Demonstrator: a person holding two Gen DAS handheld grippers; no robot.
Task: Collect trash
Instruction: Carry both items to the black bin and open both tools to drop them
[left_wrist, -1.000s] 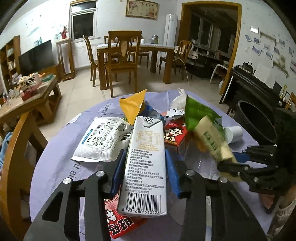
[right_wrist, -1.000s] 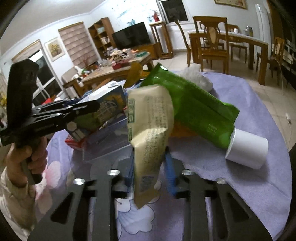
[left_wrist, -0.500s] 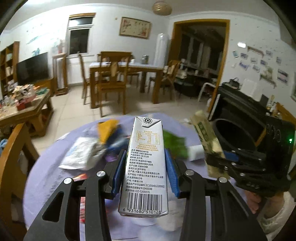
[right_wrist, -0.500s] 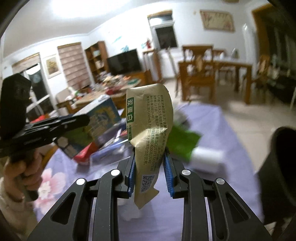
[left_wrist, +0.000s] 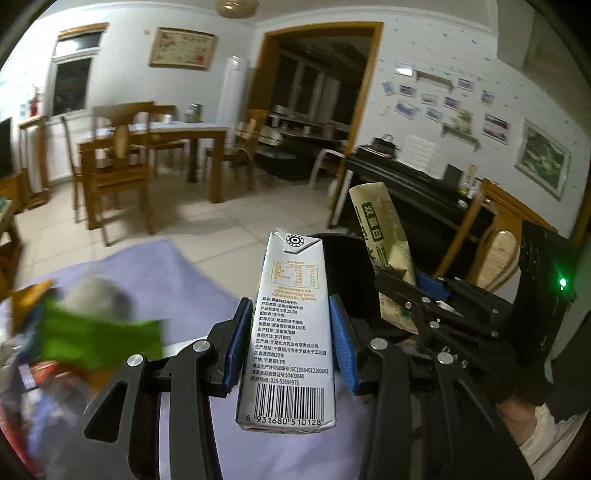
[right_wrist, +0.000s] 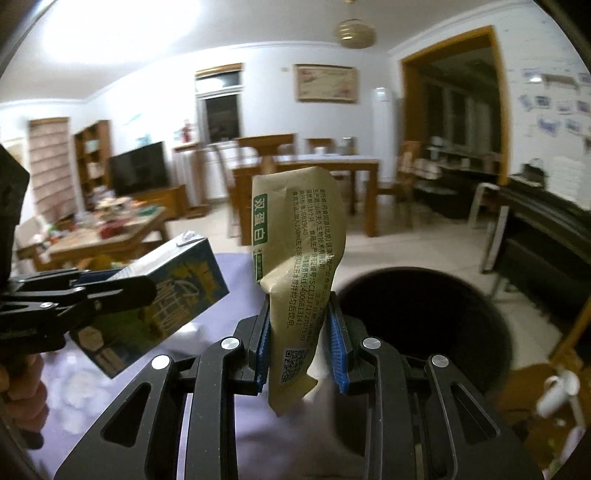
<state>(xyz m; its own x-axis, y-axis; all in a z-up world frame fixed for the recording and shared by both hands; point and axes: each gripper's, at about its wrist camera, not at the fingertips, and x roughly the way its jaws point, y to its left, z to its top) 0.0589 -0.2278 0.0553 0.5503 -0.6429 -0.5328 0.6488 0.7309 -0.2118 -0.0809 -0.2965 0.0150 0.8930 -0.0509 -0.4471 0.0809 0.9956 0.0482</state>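
Blue-padded left claw (left_wrist: 291, 345) pinches a milk carton (left_wrist: 291, 325) upright, its long axis along the fingers; the right claw (right_wrist: 301, 341) is pressed onto a tan sachet (right_wrist: 299, 266) that stands up and curls over. Both are held above the lilac-clothed bench (left_wrist: 155, 273) near its far edge. Just beyond that edge gapes the black bin (right_wrist: 417, 317), ahead and rightward, nearer the right claw. Blurred wrappers (left_wrist: 99, 332) lie leftward; the bin's bottom is too dark to read
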